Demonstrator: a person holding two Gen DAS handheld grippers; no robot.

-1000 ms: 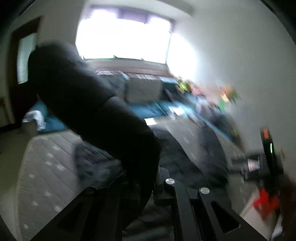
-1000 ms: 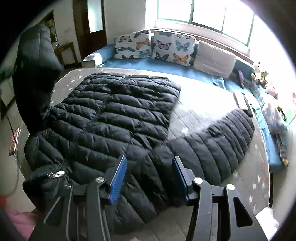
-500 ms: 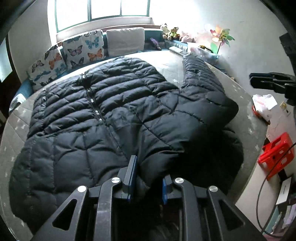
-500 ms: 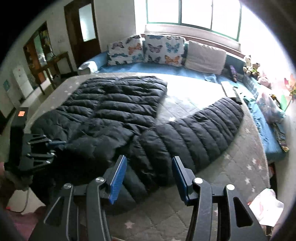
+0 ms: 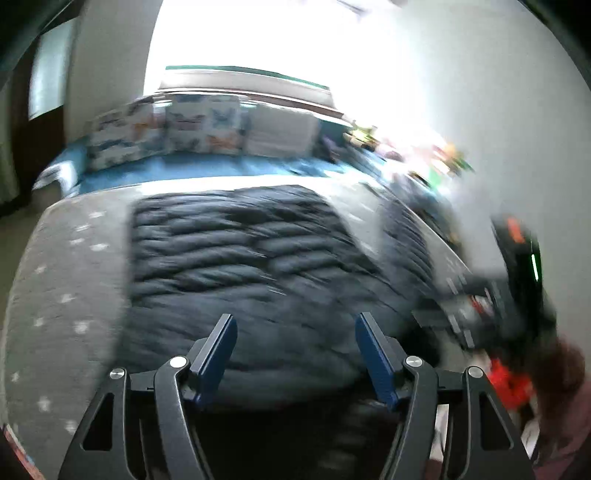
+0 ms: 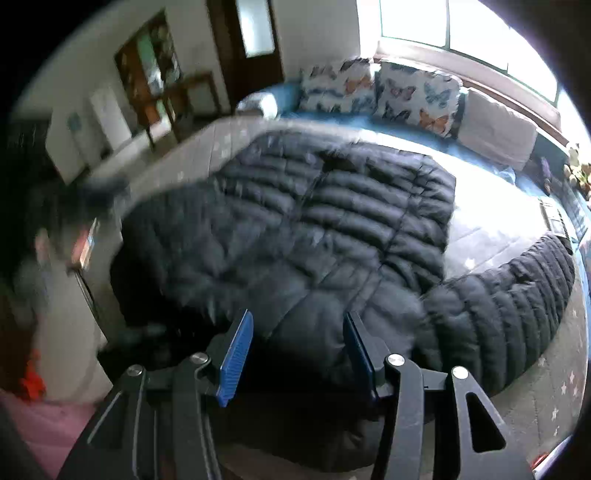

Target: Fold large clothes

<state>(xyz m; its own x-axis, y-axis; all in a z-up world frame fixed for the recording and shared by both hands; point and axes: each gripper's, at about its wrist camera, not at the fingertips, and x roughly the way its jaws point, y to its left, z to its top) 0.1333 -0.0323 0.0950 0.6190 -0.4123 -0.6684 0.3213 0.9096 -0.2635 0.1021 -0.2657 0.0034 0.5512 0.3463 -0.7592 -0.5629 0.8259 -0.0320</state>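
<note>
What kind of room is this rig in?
Most likely a bedroom at home. A black puffer coat lies spread on a grey star-print mattress. Butterfly-print pillows line its far end under a bright window, and a wooden door stands to the left.

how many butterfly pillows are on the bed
2. One butterfly pillow sits at the head of the bed, below the window; the second butterfly pillow is right beside it, next to a plain white pillow. More may be hidden.
</note>
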